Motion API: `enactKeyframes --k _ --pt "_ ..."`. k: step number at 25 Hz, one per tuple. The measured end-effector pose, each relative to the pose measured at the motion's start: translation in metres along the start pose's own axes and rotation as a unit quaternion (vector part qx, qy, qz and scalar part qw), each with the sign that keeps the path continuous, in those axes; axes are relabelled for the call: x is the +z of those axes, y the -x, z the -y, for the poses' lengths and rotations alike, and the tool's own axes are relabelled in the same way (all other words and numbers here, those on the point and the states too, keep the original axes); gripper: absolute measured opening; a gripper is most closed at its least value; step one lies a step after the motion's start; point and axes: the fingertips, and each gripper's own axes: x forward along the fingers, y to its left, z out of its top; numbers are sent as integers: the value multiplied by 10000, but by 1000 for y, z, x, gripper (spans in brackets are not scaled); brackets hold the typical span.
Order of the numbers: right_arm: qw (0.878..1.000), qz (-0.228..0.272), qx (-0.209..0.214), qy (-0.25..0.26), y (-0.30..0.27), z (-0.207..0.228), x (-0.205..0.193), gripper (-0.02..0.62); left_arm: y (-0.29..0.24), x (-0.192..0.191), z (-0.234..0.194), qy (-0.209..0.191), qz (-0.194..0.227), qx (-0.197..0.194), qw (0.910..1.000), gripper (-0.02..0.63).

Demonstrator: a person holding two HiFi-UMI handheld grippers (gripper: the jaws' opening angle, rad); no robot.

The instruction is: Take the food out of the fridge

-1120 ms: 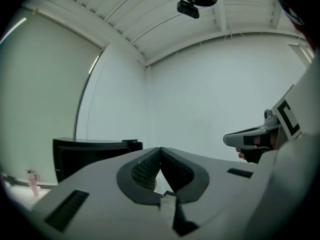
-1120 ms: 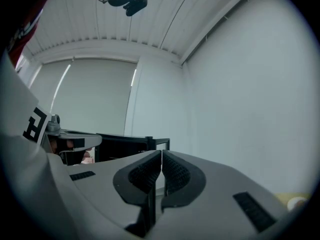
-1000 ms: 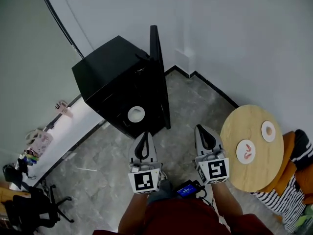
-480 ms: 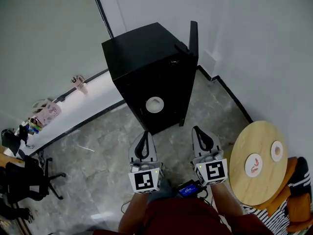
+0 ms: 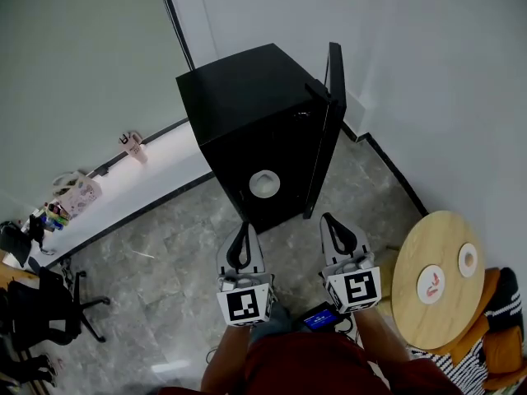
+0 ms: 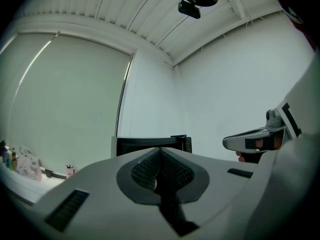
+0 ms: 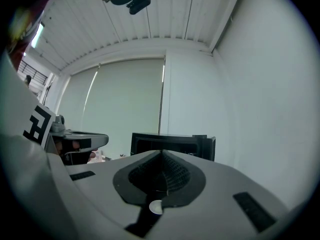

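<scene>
The black fridge (image 5: 255, 113) stands on the floor ahead of me, its door (image 5: 332, 105) swung open on the right. A white dish (image 5: 263, 183) shows low in its dark inside; what it holds I cannot make out. My left gripper (image 5: 244, 229) and right gripper (image 5: 328, 220) are held side by side, level, short of the fridge front and apart from it. Both are shut with nothing in them. In the left gripper view the shut left gripper (image 6: 160, 151) points at the fridge (image 6: 145, 145). In the right gripper view the shut right gripper (image 7: 161, 154) faces the fridge (image 7: 172, 143) too.
A round wooden table (image 5: 428, 319) stands at the right with two small plates (image 5: 430, 285) (image 5: 467, 259) on it. An orange seat with striped cloth (image 5: 494, 336) is beyond it. A white ledge (image 5: 123, 179) with a pink cup (image 5: 132, 145) runs left of the fridge. An office chair (image 5: 33, 311) is at lower left.
The fridge has shifted from the left of the view to the middle and stands squarer to me. The table has slid to the right. Both grippers came nearer the fridge, still shut.
</scene>
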Motion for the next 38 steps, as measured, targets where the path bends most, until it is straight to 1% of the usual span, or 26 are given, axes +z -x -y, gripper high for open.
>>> enactKeyframes --k 4,11,14,17,18,20,21,23,25,28,38 --pt "10000 -6 21 54 -21 -4 3 24 -15 -3 -15 89 14 31 10000 12" --pt "10000 -74 8 -8 -54 -14 1 23 -29 -6 -35 90 12 -4 10000 12" --pt "9999 -104 82 25 -66 -25 2 24 -33 -8 -47 171 -17 23 9999 14" --pt "9999 -101 136 -18 -74 -31 2 23 -37 -14 -52 190 -147 34 9997 12" --pt "9998 -104 178 -51 -77 -30 2 23 -38 -12 -53 222 -113 65 9997 12" --pt "9994 -104 303 -139 -80 -28 3 24 -38 1 -50 323 167 138 9992 14" --pt "9992 -87 368 -151 -80 -26 4 24 -37 6 -47 294 261 156 9991 12" --pt "9988 -30 482 -104 -82 -19 7 23 -37 7 -40 289 314 280 9987 12" --pt "9981 8 615 -67 -85 -12 7 23 -39 6 -36 333 299 479 9978 12" --pt "9967 36 810 -27 -81 -3 9 24 -35 3 -24 83 202 594 9980 12" --pt "9935 130 1133 -34 -56 31 8 23 -31 6 16 30 162 1027 9946 12"
